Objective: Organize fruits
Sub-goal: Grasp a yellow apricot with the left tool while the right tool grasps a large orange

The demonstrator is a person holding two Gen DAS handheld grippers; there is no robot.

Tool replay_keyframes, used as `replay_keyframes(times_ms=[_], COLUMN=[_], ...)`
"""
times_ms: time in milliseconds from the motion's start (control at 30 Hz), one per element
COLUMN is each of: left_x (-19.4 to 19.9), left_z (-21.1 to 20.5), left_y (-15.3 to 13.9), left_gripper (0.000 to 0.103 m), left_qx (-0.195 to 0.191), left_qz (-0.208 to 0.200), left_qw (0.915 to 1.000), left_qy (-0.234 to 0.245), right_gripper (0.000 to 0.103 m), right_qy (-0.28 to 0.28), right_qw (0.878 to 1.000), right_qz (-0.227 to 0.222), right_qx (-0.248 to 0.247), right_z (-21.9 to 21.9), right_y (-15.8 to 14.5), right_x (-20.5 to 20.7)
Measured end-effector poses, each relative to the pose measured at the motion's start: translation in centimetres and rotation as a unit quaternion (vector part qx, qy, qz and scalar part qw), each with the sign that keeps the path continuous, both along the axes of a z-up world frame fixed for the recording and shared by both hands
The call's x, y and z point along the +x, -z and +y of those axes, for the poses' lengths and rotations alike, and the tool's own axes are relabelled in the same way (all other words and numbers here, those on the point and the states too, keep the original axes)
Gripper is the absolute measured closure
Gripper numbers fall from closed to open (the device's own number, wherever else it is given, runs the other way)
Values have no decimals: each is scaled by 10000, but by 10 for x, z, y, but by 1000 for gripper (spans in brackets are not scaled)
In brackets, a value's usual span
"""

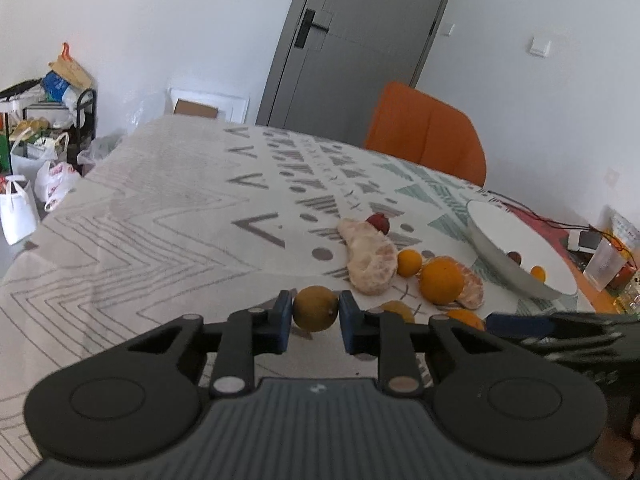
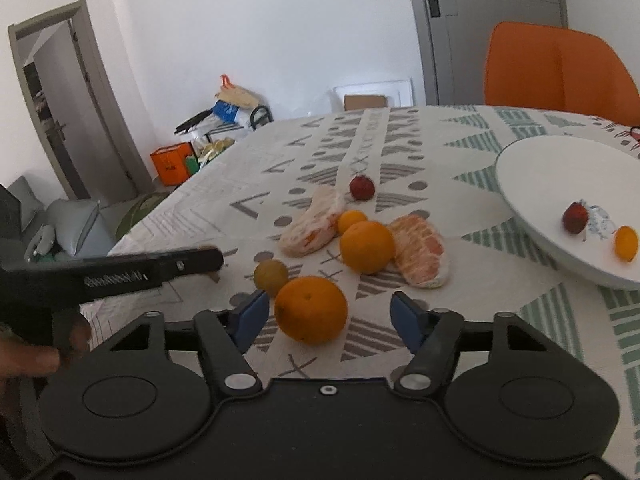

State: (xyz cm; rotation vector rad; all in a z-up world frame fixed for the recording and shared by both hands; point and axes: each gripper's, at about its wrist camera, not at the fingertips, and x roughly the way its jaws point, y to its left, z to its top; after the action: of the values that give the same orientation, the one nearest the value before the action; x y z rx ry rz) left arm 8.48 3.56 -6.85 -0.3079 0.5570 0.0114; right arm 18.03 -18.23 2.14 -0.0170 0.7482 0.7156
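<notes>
- My left hand-held gripper [image 1: 315,312] has its two blue pads set either side of the small yellow-green fruit [image 1: 315,308]; they look to be touching its flanks, so I judge it grasped, the fruit low over the surface [image 1: 160,220] (whether it has left the cloth I cannot tell).
- My right hand-held gripper [image 2: 326,314] is spread wide around the near orange [image 2: 311,310], with a clear gap on each side: released, nothing held.
- The white bowl [image 2: 520,184] sits off to my right, already holding a red fruit [image 2: 575,218] and a small orange one [image 2: 626,243].
- Still loose on the cloth: a second orange [image 2: 367,246], two peeled segments [image 2: 420,254], a tiny orange, a red fruit farther back.
- Risks, as I judge them: the round fruit could squirt from the left pads if the pinch sits off-centre; closing the right one may nudge the orange so that it rolls; both tools are close together and could knock.
</notes>
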Motion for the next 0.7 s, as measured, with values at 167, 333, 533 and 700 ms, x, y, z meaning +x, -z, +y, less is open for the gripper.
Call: replay_keyframes(times_ms=[167,333,533,700], left_x=[-2,-1,2,7], left_z=[2,-4,-19,-33], left_y=[-6,-18,-31,-39], left_gripper=[79,79,79,79], left_qx=[-6,124,167,191], left_qz=[-95,-221,-398,-512], left_qw=[10000,9997,9990,9980], left_qy=[-20,-60,111,325], right_gripper=[63,64,64,64], right_qy=[-191,-168,13,185], right_qw=[9997,9997,9990,9975], right_qz=[10,-76,-353,-569], right_qx=[-145,145,278,368], right_z=[10,-2,-19,-34], right_y=[7,-1,-17,-28], right_x=[-4,-5,-5,-5])
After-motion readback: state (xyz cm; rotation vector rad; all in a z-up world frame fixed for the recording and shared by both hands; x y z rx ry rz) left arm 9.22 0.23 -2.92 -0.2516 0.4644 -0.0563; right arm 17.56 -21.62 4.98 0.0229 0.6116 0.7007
